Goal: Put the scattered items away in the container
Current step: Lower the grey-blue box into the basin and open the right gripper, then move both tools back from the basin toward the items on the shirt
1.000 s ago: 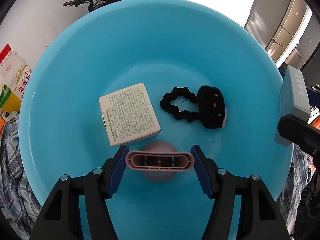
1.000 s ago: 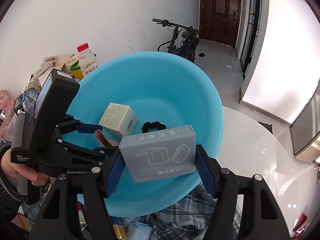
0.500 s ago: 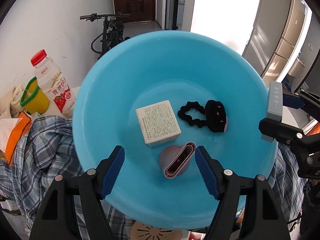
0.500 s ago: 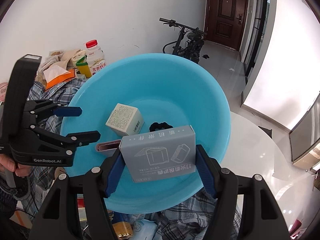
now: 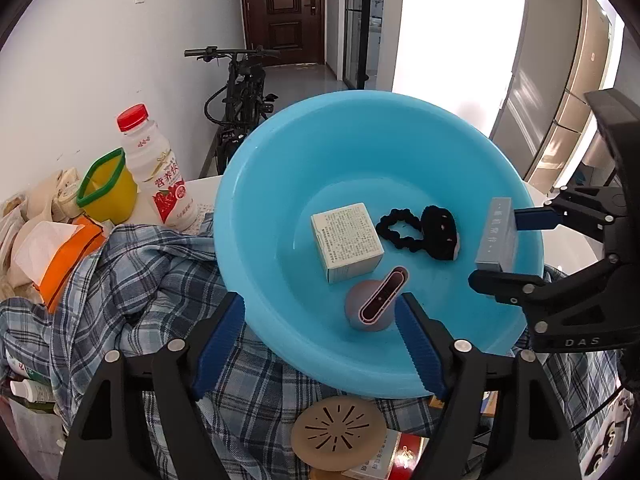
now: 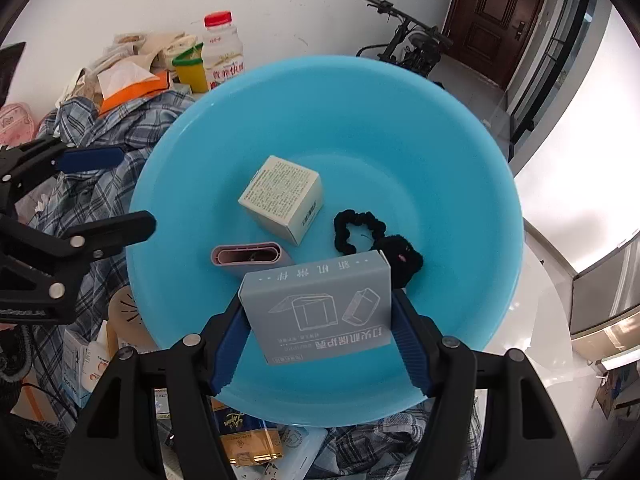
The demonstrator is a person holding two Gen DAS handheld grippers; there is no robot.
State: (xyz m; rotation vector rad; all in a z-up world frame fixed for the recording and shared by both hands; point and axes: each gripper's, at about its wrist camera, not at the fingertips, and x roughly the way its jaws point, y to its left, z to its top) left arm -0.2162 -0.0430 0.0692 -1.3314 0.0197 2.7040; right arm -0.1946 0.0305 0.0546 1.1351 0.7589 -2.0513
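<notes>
The right gripper (image 6: 320,332), jaws clamped on the grey box (image 6: 320,308), hangs over the basin (image 6: 440,152); next comes release. The left gripper (image 5: 320,344) is empty, jaws apart.

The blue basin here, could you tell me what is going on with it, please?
A person is tidying items into the blue basin. The right tool holds a grey box above it. The left tool is open and empty. Inside lie a white box, a black scrunchie and a pink case.

Home, lived-in flat: dark wooden entry door (image 5: 285,8), black bicycle (image 5: 240,88) parked against white hallway wall, crumpled blue plaid shirt (image 5: 132,280), red-capped milk drink bottle (image 5: 154,168).
</notes>
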